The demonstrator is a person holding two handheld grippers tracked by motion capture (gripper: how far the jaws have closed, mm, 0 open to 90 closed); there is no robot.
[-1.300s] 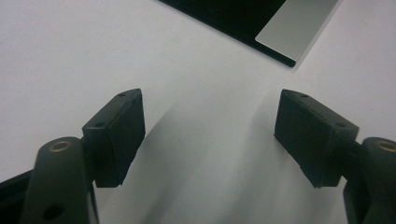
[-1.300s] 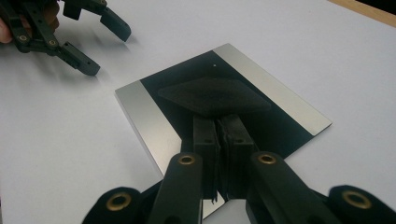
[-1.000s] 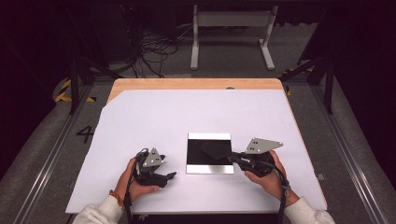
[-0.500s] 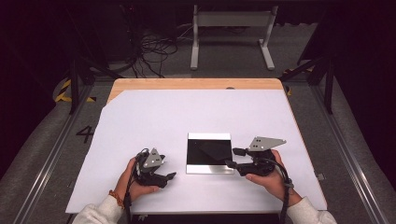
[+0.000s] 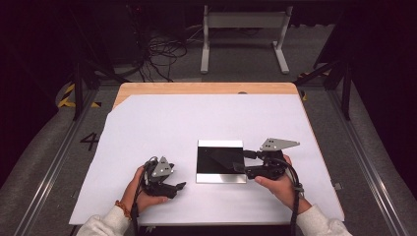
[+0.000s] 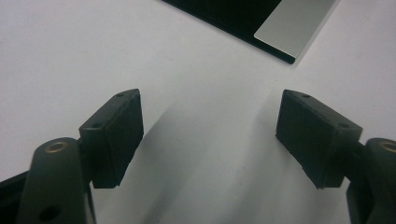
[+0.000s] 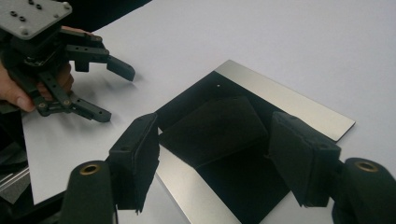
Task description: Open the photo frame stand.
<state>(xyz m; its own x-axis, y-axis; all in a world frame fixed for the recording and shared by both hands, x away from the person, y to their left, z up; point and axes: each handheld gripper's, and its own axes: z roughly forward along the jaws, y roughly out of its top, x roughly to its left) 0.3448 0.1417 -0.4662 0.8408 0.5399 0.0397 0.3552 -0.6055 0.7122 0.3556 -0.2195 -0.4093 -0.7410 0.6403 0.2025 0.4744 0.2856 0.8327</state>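
A square plate (image 5: 216, 158) with a dark, mirror-like face and bright metal edges lies flat on the white table (image 5: 196, 123), right of centre near the front. My right gripper (image 5: 243, 162) is at the plate's right edge, open, with both jaws reaching over the plate (image 7: 285, 100) and nothing between them (image 7: 212, 158). My left gripper (image 5: 178, 188) rests on the sheet left of the plate, apart from it, open and empty (image 6: 210, 135). A corner of the plate (image 6: 289, 21) lies ahead of it. In the right gripper view, the left gripper (image 7: 116, 93) is across the plate.
A white sheet covers the table, with a strip of wood (image 5: 206, 88) bare along the far edge. Beyond the table on the dark floor are loose cables (image 5: 162, 49) and a metal stand (image 5: 243, 29). Rails (image 5: 364, 162) run along both sides.
My right gripper has shifted a little left, so its jaws now reach over the plate's right edge. The left gripper and the plate have stayed put.
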